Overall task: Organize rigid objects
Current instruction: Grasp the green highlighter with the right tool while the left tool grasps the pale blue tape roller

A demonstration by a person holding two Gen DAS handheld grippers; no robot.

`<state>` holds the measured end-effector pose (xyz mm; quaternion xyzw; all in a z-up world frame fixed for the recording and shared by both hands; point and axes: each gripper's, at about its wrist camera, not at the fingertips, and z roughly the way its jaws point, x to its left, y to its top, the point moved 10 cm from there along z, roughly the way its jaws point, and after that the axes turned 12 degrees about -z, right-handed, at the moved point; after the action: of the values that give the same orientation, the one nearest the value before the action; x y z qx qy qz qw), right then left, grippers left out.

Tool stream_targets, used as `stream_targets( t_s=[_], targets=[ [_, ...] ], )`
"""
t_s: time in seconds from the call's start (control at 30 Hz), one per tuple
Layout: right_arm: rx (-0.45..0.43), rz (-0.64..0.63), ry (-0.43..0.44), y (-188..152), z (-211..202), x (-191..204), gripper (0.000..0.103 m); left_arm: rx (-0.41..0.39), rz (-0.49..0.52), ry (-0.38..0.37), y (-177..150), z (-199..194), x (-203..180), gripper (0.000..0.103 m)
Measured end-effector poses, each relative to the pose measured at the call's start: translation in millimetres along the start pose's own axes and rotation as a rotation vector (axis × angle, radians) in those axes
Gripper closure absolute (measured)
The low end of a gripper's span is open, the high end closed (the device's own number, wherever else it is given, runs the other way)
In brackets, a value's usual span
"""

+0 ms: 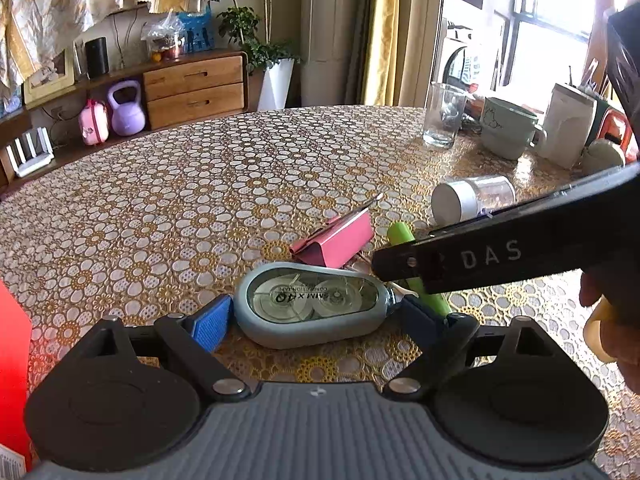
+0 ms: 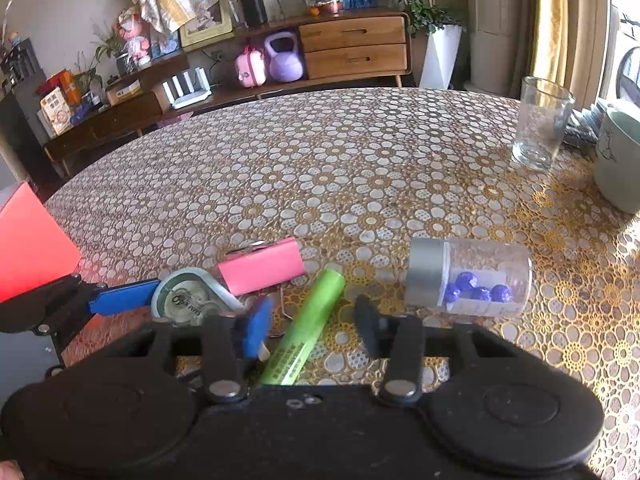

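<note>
A grey correction tape dispenser (image 1: 308,304) lies flat on the flowered tablecloth. My left gripper (image 1: 316,306) stands open around it, one blue pad beside each end. From the right wrist view the tape (image 2: 188,300) shows with a blue left finger (image 2: 124,298) at its end. A green tube (image 2: 308,320) lies between the fingers of my right gripper (image 2: 312,308), with a gap showing on its right side. In the left wrist view the right gripper's black body (image 1: 480,256) crosses over the green tube (image 1: 400,236).
A pink binder clip (image 2: 262,266) lies just behind the tape and tube. A clear jar of blue beads (image 2: 468,276) lies on its side to the right. A glass (image 2: 540,124) and green mug (image 2: 618,160) stand far right. A red box (image 2: 32,240) stands at the left.
</note>
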<state>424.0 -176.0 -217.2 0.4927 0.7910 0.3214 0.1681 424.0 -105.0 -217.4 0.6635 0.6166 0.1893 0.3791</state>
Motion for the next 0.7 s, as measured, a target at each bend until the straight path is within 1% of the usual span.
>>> stream_targets(
  t_s=[0.03, 0.07, 0.1, 0.17, 0.3, 0.43, 0.63, 0.7],
  targets=[
    [-0.002, 0.001, -0.005, -0.5, -0.1, -1.6, 0.067, -0.001, -0.008, -0.005, 0.9, 0.4, 0.8, 0.013],
    [-0.002, -0.002, -0.009, -0.9, -0.2, -3.5, 0.071, -0.002, -0.011, -0.007, 1.5, 1.1, 1.1, 0.014],
    [-0.003, -0.007, -0.009, -1.4, -0.3, -4.6, 0.080, -0.004, -0.012, -0.007, 1.8, 0.7, 1.6, 0.015],
    [-0.002, -0.006, -0.001, -3.2, -0.3, -5.4, 0.087, -0.004, -0.009, -0.004, 1.3, 0.6, 1.3, 0.015],
    [-0.007, -0.028, -0.012, -7.5, -4.2, -1.2, 0.087, -0.008, 0.003, 0.016, -0.2, -2.8, 0.8, 0.015],
    [-0.010, -0.021, -0.011, -14.1, -14.1, 1.4, 0.087, -0.006, 0.004, 0.034, -3.5, -8.9, 1.3, 0.016],
    [-0.020, -0.026, 0.008, -25.8, -41.6, 10.3, 0.087, -0.008, -0.009, 0.032, -8.4, -30.1, -2.5, 0.015],
    [-0.022, -0.031, 0.012, -24.8, -49.1, 15.3, 0.087, -0.012, -0.012, 0.030, -10.2, -39.8, -3.9, 0.016]
  ],
)
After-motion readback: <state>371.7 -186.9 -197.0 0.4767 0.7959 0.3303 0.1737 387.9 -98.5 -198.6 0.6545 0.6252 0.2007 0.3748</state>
